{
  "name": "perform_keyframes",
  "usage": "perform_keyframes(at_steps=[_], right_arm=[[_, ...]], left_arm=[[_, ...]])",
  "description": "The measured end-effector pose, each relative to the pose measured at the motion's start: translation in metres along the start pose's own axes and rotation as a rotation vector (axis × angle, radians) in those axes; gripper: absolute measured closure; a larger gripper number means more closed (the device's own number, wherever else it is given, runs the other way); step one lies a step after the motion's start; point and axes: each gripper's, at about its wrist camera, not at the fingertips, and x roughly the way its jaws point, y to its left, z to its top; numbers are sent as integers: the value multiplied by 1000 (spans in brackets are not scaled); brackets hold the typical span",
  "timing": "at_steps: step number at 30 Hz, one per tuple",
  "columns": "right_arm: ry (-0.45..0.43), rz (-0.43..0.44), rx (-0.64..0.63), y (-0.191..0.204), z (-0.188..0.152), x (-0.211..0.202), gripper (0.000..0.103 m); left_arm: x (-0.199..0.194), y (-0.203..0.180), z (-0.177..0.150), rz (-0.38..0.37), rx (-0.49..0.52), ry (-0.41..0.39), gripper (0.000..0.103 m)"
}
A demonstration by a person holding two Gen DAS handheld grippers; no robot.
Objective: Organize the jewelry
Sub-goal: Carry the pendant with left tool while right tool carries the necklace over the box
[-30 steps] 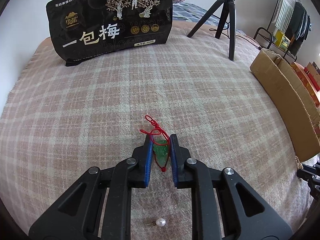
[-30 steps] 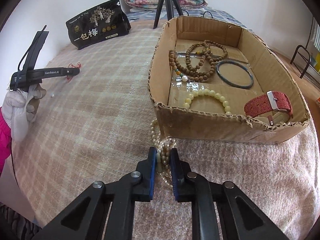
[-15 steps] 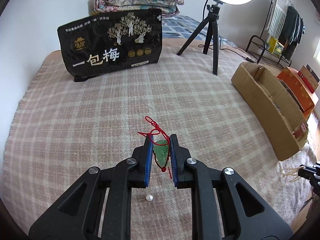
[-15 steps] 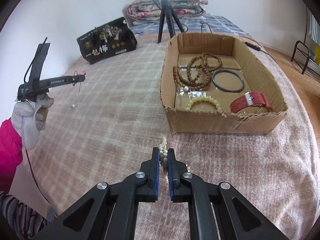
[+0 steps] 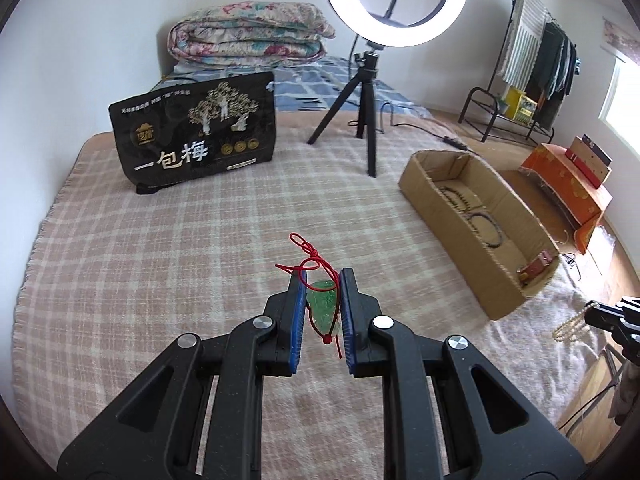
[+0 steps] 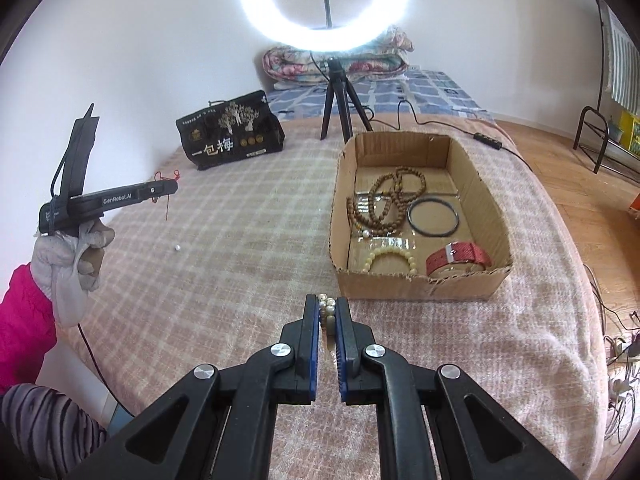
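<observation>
My left gripper (image 5: 323, 276) is shut on a green jade pendant (image 5: 323, 306) with a red cord (image 5: 310, 258), held high above the plaid blanket; it shows from the side in the right wrist view (image 6: 170, 188). My right gripper (image 6: 328, 304) is shut on a pearl necklace (image 6: 329, 310), lifted off the blanket in front of the cardboard box (image 6: 420, 292). The necklace also dangles at the right edge of the left wrist view (image 5: 570, 326). The box holds wooden beads (image 6: 388, 200), a dark bangle (image 6: 433, 216), a pale bead bracelet (image 6: 392, 258) and a red strap watch (image 6: 458, 258).
A single loose pearl (image 6: 176, 247) lies on the blanket. A black printed bag (image 5: 196, 128) stands at the far side, beside a ring light on a tripod (image 5: 366, 120). An orange box (image 5: 568, 188) and clothes rack (image 5: 532, 60) stand off to the right.
Both grippers have risen well above the blanket with their loads. The pearl necklace has come off the blanket, and the box looks farther away and lower in both views.
</observation>
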Motion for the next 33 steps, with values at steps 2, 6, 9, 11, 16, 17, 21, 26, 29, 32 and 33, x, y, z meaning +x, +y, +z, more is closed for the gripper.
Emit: perform_keyframes(at_steps=[2, 6, 9, 11, 16, 17, 21, 26, 29, 32, 33], right_arm=[[-13, -6, -2, 0, 3, -6, 98], [-36, -15, -2, -4, 9, -16, 98], [-53, -24, -1, -8, 14, -23, 98], [-66, -29, 3, -13, 19, -28, 98], [-93, -46, 3, -23, 32, -39, 98], [-98, -50, 3, -25, 34, -40, 98], [-116, -67, -2, -33, 46, -44, 98], [-125, -73, -2, -43, 59, -40, 98], [-121, -78, 2, -50, 65, -33, 98], [-117, -78, 18, -58, 70, -25, 98], [-115, -81, 20, -60, 71, -22, 98]], left_arm=[[-5, -9, 1, -17, 4, -7, 88], [-14, -25, 1, -44, 19, -17, 88], [-16, -38, 2, -66, 27, -20, 88], [-18, -45, 3, -81, 36, -22, 88], [-18, -66, 7, -115, 54, -26, 88], [-17, -70, 8, -120, 58, -27, 88], [-14, -83, 13, -138, 69, -30, 88], [-8, -95, 18, -156, 69, -33, 88], [-4, -102, 21, -166, 73, -30, 88], [2, -109, 24, -174, 79, -27, 88], [4, -112, 25, -176, 81, -26, 88]])
